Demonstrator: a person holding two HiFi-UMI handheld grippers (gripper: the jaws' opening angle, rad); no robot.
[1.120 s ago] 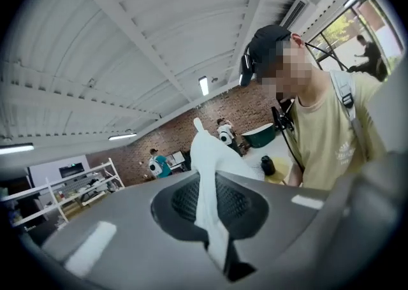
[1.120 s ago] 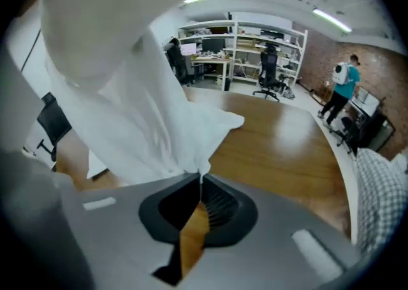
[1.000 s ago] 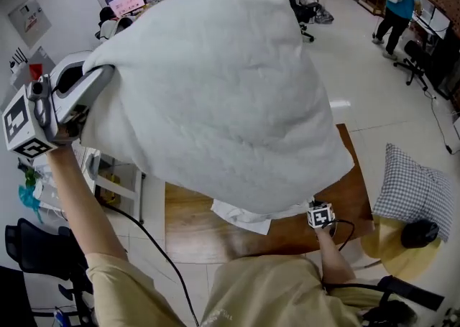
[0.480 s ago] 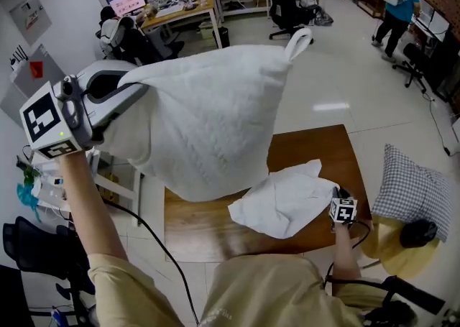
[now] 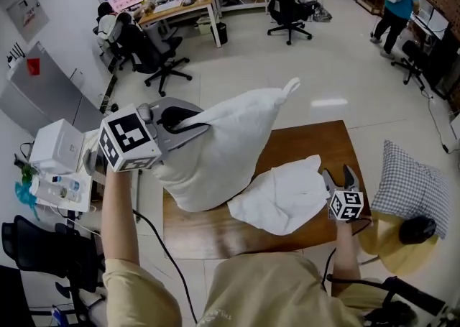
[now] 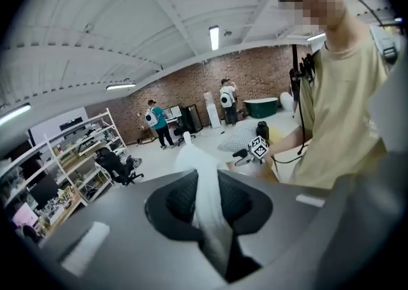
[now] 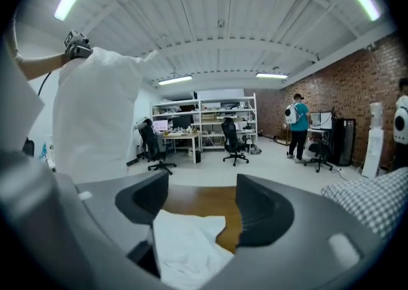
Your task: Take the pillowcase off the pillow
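Note:
The bare white pillow (image 5: 223, 146) hangs from my left gripper (image 5: 202, 127), which is shut on one corner of it; its lower end sags onto the wooden table (image 5: 305, 144). In the left gripper view a strand of that white fabric (image 6: 205, 187) runs between the jaws, which have just been opening a little. The white pillowcase (image 5: 284, 196) lies crumpled on the table, off the pillow. My right gripper (image 5: 338, 172) hovers at its right edge; its jaws have just been opening and hold nothing. The right gripper view shows the pillowcase (image 7: 188, 244) below the jaws and the pillow (image 7: 95, 116) at the left.
A checked cushion (image 5: 413, 189) lies on the floor at the right, beside a black object (image 5: 420, 231) on a round yellow stool. Office chairs (image 5: 154, 60) and desks stand at the back. A person in teal (image 5: 395, 2) walks far right. A white box (image 5: 57, 147) sits left.
My left gripper has come down with the pillow, whose end now rests on the table. My right gripper has risen off the table, opened and let go of the pillowcase.

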